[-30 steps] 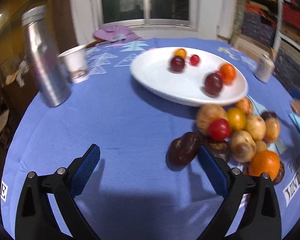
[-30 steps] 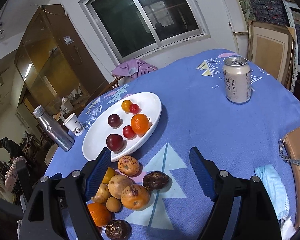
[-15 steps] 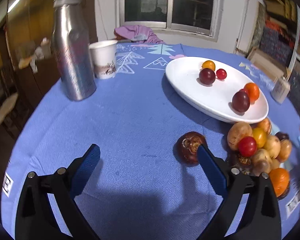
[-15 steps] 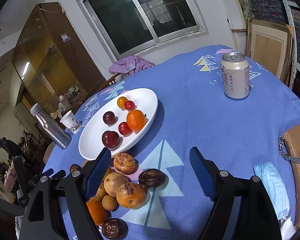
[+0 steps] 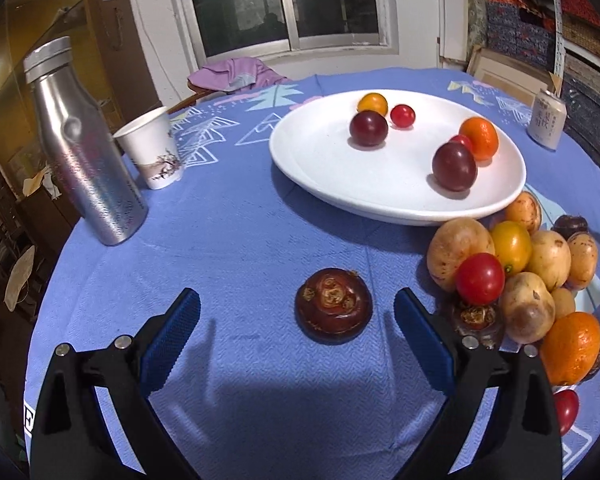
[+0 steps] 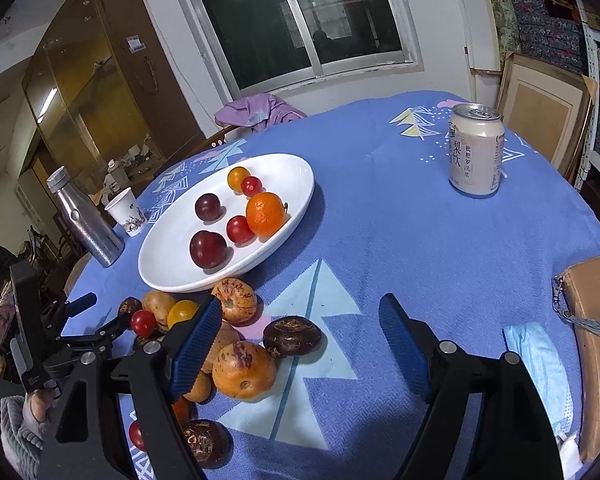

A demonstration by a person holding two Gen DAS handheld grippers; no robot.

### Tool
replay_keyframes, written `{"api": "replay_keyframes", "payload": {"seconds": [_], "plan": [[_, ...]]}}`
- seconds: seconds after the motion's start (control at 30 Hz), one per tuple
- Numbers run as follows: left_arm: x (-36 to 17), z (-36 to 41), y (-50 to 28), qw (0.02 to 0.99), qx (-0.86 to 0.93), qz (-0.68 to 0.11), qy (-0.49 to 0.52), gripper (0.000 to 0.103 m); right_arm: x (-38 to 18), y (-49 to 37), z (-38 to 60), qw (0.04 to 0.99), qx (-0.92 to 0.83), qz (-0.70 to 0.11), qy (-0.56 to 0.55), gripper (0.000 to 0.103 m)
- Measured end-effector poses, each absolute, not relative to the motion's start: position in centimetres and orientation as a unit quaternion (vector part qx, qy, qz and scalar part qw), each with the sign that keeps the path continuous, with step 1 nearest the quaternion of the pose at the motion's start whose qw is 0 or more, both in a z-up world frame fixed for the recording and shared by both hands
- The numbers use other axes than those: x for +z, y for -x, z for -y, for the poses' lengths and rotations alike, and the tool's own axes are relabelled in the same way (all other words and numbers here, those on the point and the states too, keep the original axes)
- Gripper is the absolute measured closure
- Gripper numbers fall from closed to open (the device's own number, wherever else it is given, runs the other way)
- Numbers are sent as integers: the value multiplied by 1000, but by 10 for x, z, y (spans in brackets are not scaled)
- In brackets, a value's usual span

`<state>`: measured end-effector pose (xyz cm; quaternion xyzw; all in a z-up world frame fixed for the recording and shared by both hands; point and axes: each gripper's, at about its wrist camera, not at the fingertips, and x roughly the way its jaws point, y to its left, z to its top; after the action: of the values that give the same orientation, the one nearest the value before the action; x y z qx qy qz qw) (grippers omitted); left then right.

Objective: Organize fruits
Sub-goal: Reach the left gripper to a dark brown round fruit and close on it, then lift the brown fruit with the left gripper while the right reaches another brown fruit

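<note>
Right now I have the left gripper (image 5: 296,316) tilted down at the blue tablecloth (image 5: 228,232) with its jaws spread wide and nothing between the pads; the dark water chestnut (image 5: 333,312) lies alone on the cloth just ahead of the fingertips, roughly centred in the gap, so I read this as lining up to take it. It sits apart from the heap of loose fruit (image 5: 516,272) on its right — easier to close on than anything packed in that pile. The white plate (image 5: 340,176) lies beyond, already carrying two dark plums, two small red tomatoes, a yellow one and an orange, so it looks like the collecting spot; most of the fruit is still off it. My right gripper (image 6: 300,330) hangs over the other side of the same heap, jaws likewise apart and empty, with another brown chestnut (image 6: 292,336) lying on the cloth between its fingers — my guess is it waits its turn. The metal bottle (image 5: 84,148), paper cup (image 5: 152,148) and drink can (image 6: 476,150) stand well clear of both approaches.
</note>
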<state>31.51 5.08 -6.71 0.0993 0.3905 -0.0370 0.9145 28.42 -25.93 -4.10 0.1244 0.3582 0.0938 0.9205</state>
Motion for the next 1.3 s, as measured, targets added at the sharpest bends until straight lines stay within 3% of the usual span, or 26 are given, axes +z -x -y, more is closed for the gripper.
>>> {"api": "replay_keyframes", "payload": {"seconds": [0.1, 0.27, 0.37, 0.53, 0.7, 0.87, 1.3], "plan": [[-73, -48, -321, 905, -47, -411, -102, 12, -44, -286, 262, 919, 88, -363, -129, 21], [-79, -60, -329, 895, -81, -435, -54, 50, -47, -286, 258, 918, 89, -368, -120, 21], [-79, -58, -327, 896, -92, -431, -53, 59, -47, -287, 257, 917, 90, -370, -117, 21], [-79, -62, -326, 896, -90, -432, -44, 60, -52, -290, 256, 909, 102, -386, -119, 22], [-79, -81, -330, 898, -57, -436, -19, 60, -61, -295, 256, 892, 122, -412, -140, 36], [-78, -80, -331, 899, -49, -435, -28, 59, -72, -299, 258, 872, 140, -436, -172, 41], [-79, -78, -329, 899, -45, -435, -37, 59, -90, -311, 255, 846, 156, -442, -254, 44]]}}
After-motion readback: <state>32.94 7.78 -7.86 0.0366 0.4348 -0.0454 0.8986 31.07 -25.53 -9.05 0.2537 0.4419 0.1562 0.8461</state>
